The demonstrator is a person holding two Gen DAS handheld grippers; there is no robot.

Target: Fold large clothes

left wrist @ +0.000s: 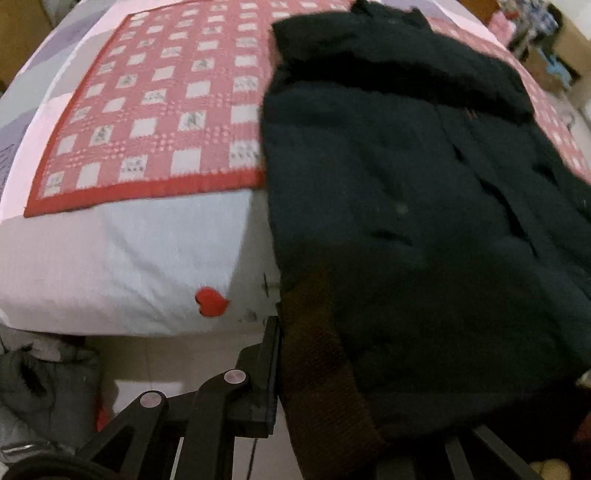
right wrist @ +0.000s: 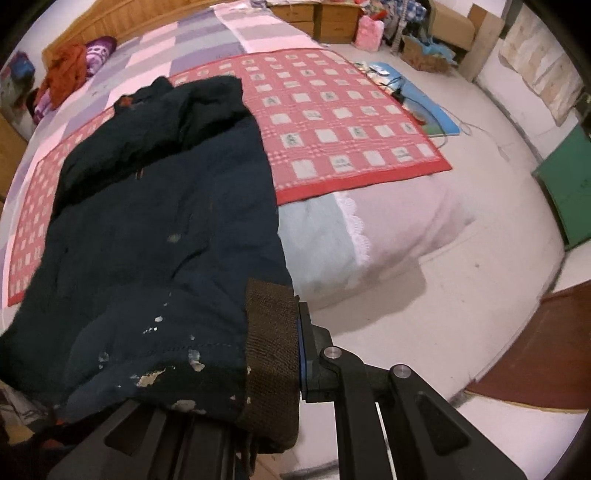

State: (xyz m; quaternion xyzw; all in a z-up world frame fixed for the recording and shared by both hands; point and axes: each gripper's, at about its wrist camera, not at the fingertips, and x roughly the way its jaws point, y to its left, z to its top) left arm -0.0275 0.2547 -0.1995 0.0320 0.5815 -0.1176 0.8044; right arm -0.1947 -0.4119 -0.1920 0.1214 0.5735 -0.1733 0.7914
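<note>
Both grippers, left gripper [left wrist: 325, 373] and right gripper [right wrist: 266, 354], are clamping the brown ribbed hem of the dark jacket [left wrist: 406, 184], which is lying bulky, soft and probably heavy across the bed's [left wrist: 129, 258] near edge.

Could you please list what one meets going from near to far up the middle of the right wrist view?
Right gripper clamping the brown ribbed knit hem → dark navy padded jacket → red-and-white checked blanket → purple-and-pink patchwork bedspread → wooden drawer cabinet.
</note>
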